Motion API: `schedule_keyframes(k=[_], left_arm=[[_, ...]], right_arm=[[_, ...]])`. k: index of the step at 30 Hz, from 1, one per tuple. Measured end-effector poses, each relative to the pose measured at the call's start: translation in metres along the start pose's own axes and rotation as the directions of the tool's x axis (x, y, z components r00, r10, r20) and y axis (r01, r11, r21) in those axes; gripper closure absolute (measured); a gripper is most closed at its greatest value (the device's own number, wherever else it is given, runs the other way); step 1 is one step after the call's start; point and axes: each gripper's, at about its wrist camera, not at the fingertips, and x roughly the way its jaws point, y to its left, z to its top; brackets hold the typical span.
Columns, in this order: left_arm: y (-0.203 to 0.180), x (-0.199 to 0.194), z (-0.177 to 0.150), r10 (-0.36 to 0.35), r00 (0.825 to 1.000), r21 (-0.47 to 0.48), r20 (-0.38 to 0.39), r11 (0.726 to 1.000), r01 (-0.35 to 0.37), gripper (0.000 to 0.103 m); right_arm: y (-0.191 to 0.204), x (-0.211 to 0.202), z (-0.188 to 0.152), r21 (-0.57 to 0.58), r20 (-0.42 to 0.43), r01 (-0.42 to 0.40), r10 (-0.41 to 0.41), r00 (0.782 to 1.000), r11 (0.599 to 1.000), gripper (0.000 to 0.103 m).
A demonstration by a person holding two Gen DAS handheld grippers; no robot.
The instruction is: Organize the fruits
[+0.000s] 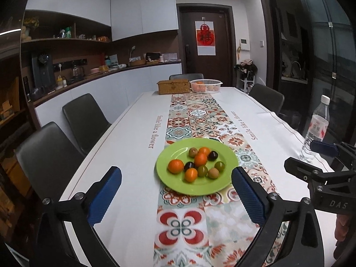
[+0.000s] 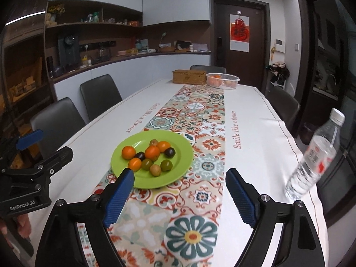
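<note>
A green plate [image 1: 171,178] [image 2: 178,155] lies on the patterned table runner and holds several small fruits: orange ones [image 1: 175,166] [image 2: 128,152], dark plums [image 1: 212,155] [image 2: 169,152] and green-brown ones [image 1: 213,173] [image 2: 155,170]. My left gripper [image 1: 176,182] hovers open in front of the plate's near rim, with nothing between its blue pads. My right gripper [image 2: 180,183] is open too, just right of the plate's near edge, also with nothing between its pads. Each gripper shows at the side of the other's view.
A white basket [image 1: 206,86] [image 2: 223,80] with orange fruit and a woven box [image 1: 173,86] [image 2: 189,77] stand at the table's far end. A clear water bottle [image 1: 316,131] [image 2: 313,158] stands near the right edge. Dark chairs [image 1: 85,120] line both sides.
</note>
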Motion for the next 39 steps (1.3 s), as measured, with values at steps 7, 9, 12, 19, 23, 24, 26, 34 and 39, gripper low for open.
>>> schedule_keyframes(k=[7,9,12,19,23,24,26,34,39], left_arm=[[-0.008,-0.03,-0.012,-0.001,1.0,0.01,0.001,1.0,0.001,0.002],[-0.01,-0.039,-0.015,0.005,1.0,0.015,0.007,1.0,-0.005,0.002],[-0.012,-0.051,-0.019,0.007,1.0,0.01,0.013,1.0,-0.007,0.002],[-0.017,-0.071,-0.023,-0.007,1.0,0.014,0.019,1.0,0.007,0.002],[-0.019,-0.077,-0.024,-0.007,1.0,0.017,0.026,1.0,0.006,0.002],[-0.02,-0.078,-0.024,-0.007,1.0,0.018,0.028,1.0,0.006,0.002],[-0.02,-0.08,-0.025,-0.014,0.999,0.019,0.029,1.0,0.013,0.002],[-0.022,-0.084,-0.025,-0.006,1.0,0.025,0.026,1.0,0.005,0.002],[-0.023,-0.085,-0.027,-0.007,1.0,0.025,0.027,1.0,0.006,0.0]], right_arm=[[0.002,-0.029,-0.017,0.002,0.008,0.006,-0.006,1.0,1.0,0.018],[0.003,-0.036,-0.021,-0.001,0.012,0.011,-0.011,1.0,1.0,0.018],[0.003,-0.049,-0.026,-0.004,0.023,0.02,-0.02,1.0,1.0,0.018],[0.004,-0.072,-0.034,-0.007,0.045,0.026,-0.025,0.999,1.0,0.017],[0.002,-0.08,-0.037,0.002,0.051,0.025,-0.025,0.998,1.0,0.017],[0.002,-0.082,-0.038,0.004,0.052,0.023,-0.024,0.998,1.0,0.017],[0.002,-0.084,-0.039,0.006,0.054,0.025,-0.026,0.998,1.0,0.017],[0.001,-0.089,-0.043,0.004,0.051,0.027,-0.027,0.998,1.0,0.017],[0.0,-0.092,-0.047,0.007,0.047,0.027,-0.028,0.999,1.0,0.017]])
